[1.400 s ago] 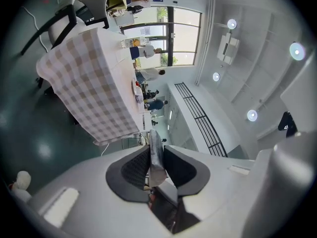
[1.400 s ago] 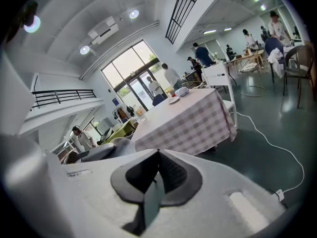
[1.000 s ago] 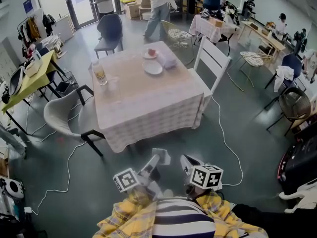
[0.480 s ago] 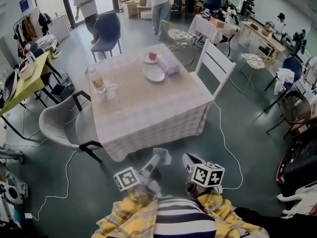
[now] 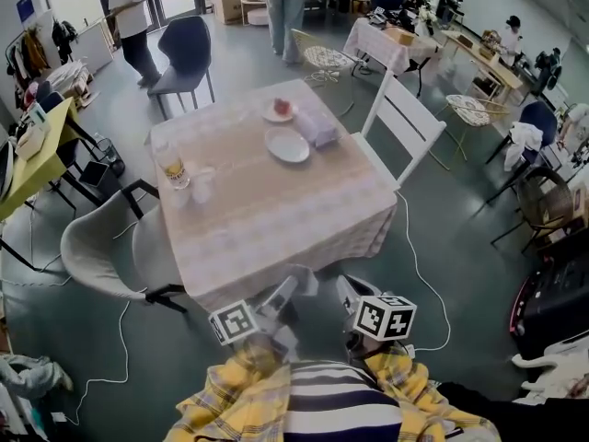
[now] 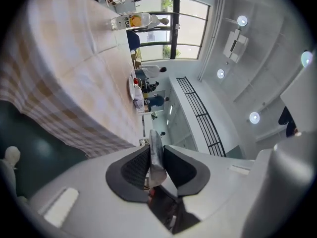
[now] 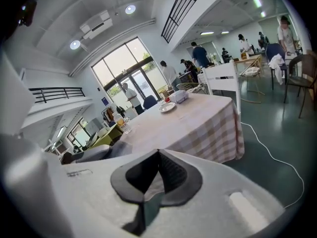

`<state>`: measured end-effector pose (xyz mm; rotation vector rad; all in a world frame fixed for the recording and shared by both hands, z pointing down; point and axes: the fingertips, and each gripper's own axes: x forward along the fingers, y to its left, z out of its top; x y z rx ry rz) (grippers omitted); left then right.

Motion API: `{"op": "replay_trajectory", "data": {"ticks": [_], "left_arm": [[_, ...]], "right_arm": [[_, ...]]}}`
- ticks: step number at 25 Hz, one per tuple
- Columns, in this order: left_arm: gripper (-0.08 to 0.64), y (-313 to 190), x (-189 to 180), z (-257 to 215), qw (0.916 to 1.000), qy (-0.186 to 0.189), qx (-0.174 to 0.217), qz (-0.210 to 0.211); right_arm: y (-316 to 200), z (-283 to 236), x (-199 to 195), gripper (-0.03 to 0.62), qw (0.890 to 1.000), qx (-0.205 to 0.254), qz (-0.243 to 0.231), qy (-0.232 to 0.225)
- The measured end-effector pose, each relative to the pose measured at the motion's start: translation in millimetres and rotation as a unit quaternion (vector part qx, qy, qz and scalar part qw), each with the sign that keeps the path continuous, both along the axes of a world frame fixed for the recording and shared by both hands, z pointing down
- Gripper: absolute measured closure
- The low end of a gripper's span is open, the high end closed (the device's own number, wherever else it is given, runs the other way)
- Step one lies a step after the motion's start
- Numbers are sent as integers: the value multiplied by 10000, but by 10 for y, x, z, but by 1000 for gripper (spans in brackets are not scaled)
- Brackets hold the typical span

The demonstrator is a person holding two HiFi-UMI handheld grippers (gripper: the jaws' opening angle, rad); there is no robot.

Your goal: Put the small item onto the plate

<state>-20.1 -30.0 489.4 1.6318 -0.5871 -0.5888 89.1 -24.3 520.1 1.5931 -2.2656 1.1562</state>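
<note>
Grey metal, thin and flat, that's the small item point(image 6: 156, 158), pinched tight between the pads of the left tongs point(image 6: 156, 148), which hang close to the person's body just in front of the near edge of the checked table point(image 5: 276, 224). The right tongs point(image 7: 158, 151) are squeezed together at the tips with nothing in them. The white plate point(image 5: 287, 145) sits toward the table's far side, well apart from the item, beside 1 smaller plate point(image 5: 279, 111) carrying something red.
</note>
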Motion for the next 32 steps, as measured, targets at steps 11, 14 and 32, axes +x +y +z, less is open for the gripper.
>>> {"op": "replay_trajectory", "data": {"ticks": [11, 14, 32], "left_arm": [[483, -754, -290, 13, 9997, -53, 177, 136], [483, -917, -317, 46, 9997, -45, 215, 140], [483, -2353, 24, -79, 9990, -173, 159, -371]], "right_arm": [[-598, -54, -270, 592, 9993, 9, 84, 367], [-753, -51, -265, 592, 9991, 27, 130, 410], [-2337, -104, -57, 592, 9970, 205, -590, 462]]}}
